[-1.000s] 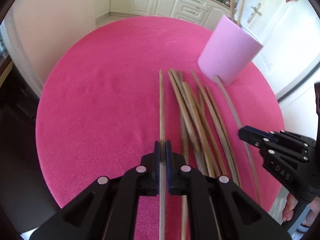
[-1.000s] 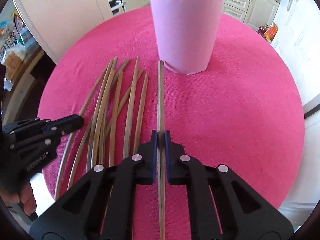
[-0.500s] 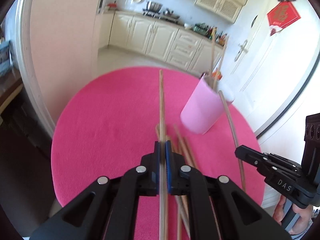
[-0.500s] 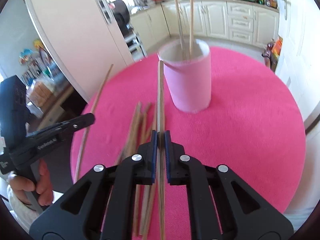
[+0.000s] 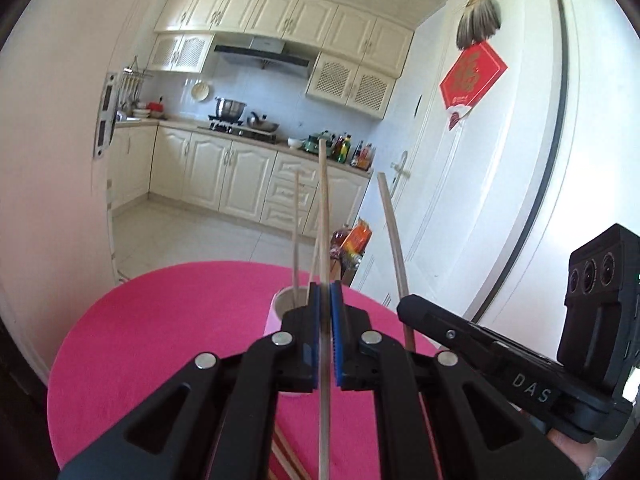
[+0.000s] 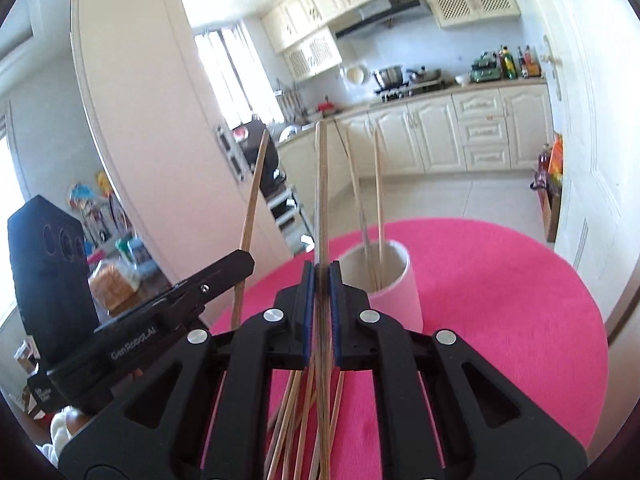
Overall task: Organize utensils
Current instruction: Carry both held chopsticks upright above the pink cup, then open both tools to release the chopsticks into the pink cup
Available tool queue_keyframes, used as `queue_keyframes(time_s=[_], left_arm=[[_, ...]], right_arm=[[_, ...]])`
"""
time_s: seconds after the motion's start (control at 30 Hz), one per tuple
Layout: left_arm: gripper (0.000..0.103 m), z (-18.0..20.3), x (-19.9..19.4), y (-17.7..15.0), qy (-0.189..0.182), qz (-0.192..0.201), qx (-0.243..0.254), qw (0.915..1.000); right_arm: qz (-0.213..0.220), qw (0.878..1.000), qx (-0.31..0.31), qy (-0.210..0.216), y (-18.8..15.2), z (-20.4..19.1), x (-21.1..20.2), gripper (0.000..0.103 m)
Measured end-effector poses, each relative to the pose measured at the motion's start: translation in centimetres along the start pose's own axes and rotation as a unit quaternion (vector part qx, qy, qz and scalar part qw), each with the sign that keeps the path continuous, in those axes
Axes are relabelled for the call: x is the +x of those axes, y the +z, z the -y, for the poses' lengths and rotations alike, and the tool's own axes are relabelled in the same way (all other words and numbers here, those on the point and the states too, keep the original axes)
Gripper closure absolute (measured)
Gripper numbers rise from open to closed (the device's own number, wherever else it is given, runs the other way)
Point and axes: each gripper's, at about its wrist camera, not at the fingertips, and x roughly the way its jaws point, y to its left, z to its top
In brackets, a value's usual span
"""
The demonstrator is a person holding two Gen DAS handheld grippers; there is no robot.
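Left wrist view: one wooden chopstick (image 5: 323,216) is clamped between the closed left gripper (image 5: 324,320) fingers, raised above the pink tabletop (image 5: 160,320). Pink cup (image 5: 276,312) sits just ahead. Right gripper (image 6: 319,300) fingers are clamped on another chopstick (image 6: 321,184); loose chopsticks (image 6: 304,420) lie beneath.

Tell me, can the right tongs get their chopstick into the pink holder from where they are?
Probably yes. The right tongs are shut on a chopstick held upright, and the pink holder stands just ahead and to their right, mouth open with only two sticks inside. Nothing blocks the way.
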Motion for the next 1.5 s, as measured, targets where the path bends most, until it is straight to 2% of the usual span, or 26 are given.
queue_keyframes(time_s=[0.13, 0.23, 0.33, 0.73, 1.03, 1.5], left_arm=[[0.097, 1.9, 0.9, 1.5, -0.01, 0.052, 0.022, 0.9983], [0.097, 2.2, 1.4, 2.3, -0.018, 0.103, 0.031, 0.9941], [0.097, 2.1, 2.4, 3.1, -0.035, 0.135, 0.021, 0.9899], [0.097, 0.9, 5.5, 3.9, -0.024, 0.22, 0.01, 0.9753], [0.097, -0.2, 8.2, 2.9, -0.001, 0.197, 0.015, 0.9803], [0.097, -1.0, 7.9, 1.5, 0.015, 0.159, 0.027, 0.9868]], right_arm=[[0.07, 0.997, -0.009, -0.003, 1.1, 0.0, 0.3, 0.096], [0.115, 0.993, -0.015, -0.007, 2.2, 0.4, 0.4, 0.095], [0.152, 0.988, -0.013, -0.009, 3.1, 1.1, 0.9, 0.095], [0.219, 0.976, 0.0, -0.006, 4.8, 2.3, 3.0, 0.095], [0.233, 0.972, -0.004, -0.015, 4.1, 3.0, 4.3, 0.095], [0.21, 0.977, -0.015, -0.029, 2.9, 2.8, 4.4, 0.095]])
